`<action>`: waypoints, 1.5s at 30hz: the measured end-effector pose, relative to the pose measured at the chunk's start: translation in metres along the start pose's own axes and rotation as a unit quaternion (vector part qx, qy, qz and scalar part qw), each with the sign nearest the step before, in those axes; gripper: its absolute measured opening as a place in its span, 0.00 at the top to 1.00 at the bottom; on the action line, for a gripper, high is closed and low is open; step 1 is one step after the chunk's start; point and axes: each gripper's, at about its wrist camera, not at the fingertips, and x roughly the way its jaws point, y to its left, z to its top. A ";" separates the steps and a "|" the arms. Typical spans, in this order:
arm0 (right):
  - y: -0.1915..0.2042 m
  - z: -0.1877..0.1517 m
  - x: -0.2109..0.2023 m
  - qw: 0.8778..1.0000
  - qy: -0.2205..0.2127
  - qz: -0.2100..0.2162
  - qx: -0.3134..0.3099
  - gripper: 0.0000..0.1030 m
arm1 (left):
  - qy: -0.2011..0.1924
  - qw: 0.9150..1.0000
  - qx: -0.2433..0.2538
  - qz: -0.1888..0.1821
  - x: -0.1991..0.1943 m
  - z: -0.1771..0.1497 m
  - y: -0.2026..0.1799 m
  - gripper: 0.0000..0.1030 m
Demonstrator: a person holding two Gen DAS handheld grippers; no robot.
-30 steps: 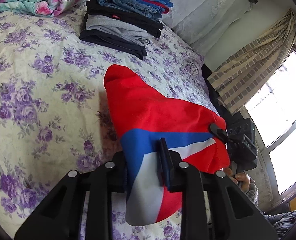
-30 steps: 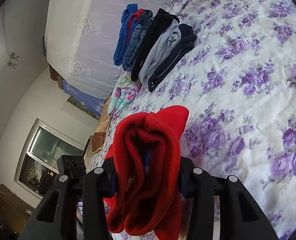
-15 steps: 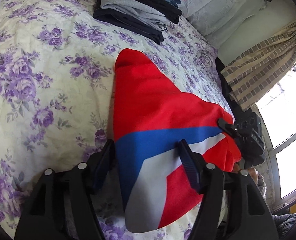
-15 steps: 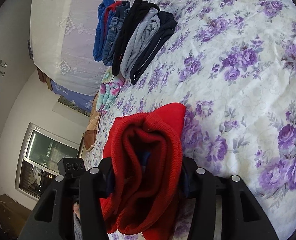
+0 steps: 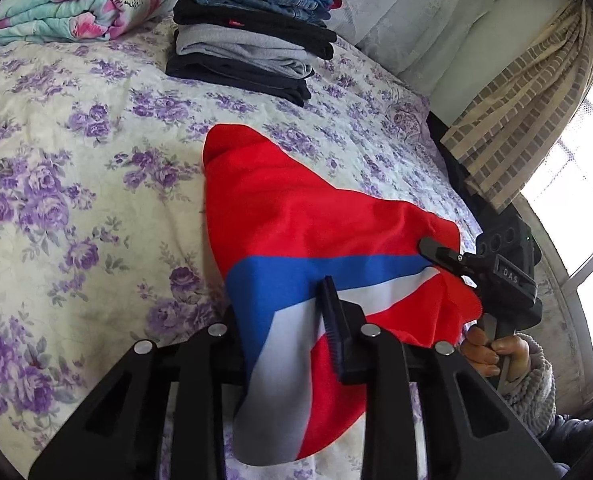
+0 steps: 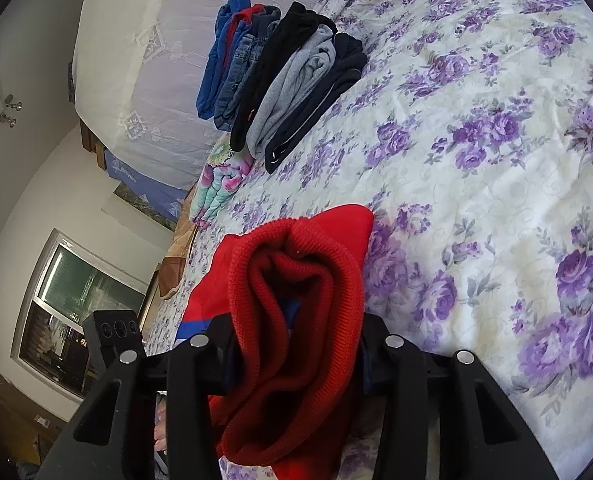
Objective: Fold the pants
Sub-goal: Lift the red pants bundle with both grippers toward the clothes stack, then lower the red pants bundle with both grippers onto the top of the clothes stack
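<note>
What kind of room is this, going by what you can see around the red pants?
Most likely a bedroom in a home. The pants lie on a bed with a purple-flowered bedspread, a stack of folded clothes sits near white pillows, and a curtain hangs by a window.

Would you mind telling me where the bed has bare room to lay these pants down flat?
The bedspread is bare left of the red pants, between them and the floral blanket. A narrower strip runs between the pants and the folded stack. It is crowded at the stack and by the window-side edge.
</note>
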 end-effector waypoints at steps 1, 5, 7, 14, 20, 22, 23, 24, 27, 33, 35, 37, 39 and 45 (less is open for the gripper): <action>0.001 0.000 0.000 1.000 0.000 -0.001 0.000 0.58 | -0.001 1.000 0.004 0.003 -0.002 0.000 -0.002 0.77; 0.004 0.001 -0.003 1.000 -0.003 0.001 0.002 0.59 | -0.009 0.999 0.032 0.026 -0.011 0.002 -0.017 0.78; 0.007 0.001 -0.005 1.000 -0.005 0.004 0.002 0.59 | -0.015 0.997 0.054 0.043 -0.014 0.003 -0.029 0.78; 0.021 0.005 -0.015 1.000 -0.012 0.007 -0.013 0.59 | -0.034 0.991 0.105 0.081 -0.027 0.006 -0.057 0.78; 0.037 0.014 -0.021 0.999 -0.017 0.014 -0.030 0.59 | -0.052 0.986 0.126 0.093 -0.038 0.013 -0.070 0.78; 0.042 0.019 -0.022 0.999 -0.020 0.015 -0.034 0.59 | -0.056 0.986 0.129 0.094 -0.040 0.019 -0.072 0.78; 0.044 0.020 -0.022 0.999 -0.021 0.015 -0.037 0.59 | -0.058 0.985 0.129 0.094 -0.041 0.022 -0.072 0.78; 0.047 0.023 -0.022 0.999 -0.022 0.016 -0.040 0.59 | -0.060 0.985 0.130 0.094 -0.041 0.025 -0.072 0.78; 0.054 0.031 -0.022 0.998 -0.026 0.017 -0.046 0.59 | -0.066 0.984 0.135 0.096 -0.044 0.036 -0.072 0.78; 0.067 0.051 -0.016 0.998 -0.028 0.018 -0.059 0.59 | -0.080 0.982 0.138 0.098 -0.047 0.057 -0.072 0.78; 0.073 0.059 -0.013 0.997 -0.028 0.018 -0.063 0.59 | -0.084 0.982 0.137 0.099 -0.048 0.065 -0.070 0.78; 0.077 0.066 -0.010 0.997 -0.028 0.018 -0.068 0.59 | -0.088 0.982 0.137 0.099 -0.049 0.072 -0.069 0.78; 0.082 0.072 -0.007 0.997 -0.027 0.018 -0.072 0.59 | -0.090 0.981 0.137 0.101 -0.049 0.080 -0.067 0.78; 0.098 0.095 0.003 0.996 -0.024 0.021 -0.088 0.59 | -0.097 0.980 0.138 0.105 -0.052 0.105 -0.062 0.78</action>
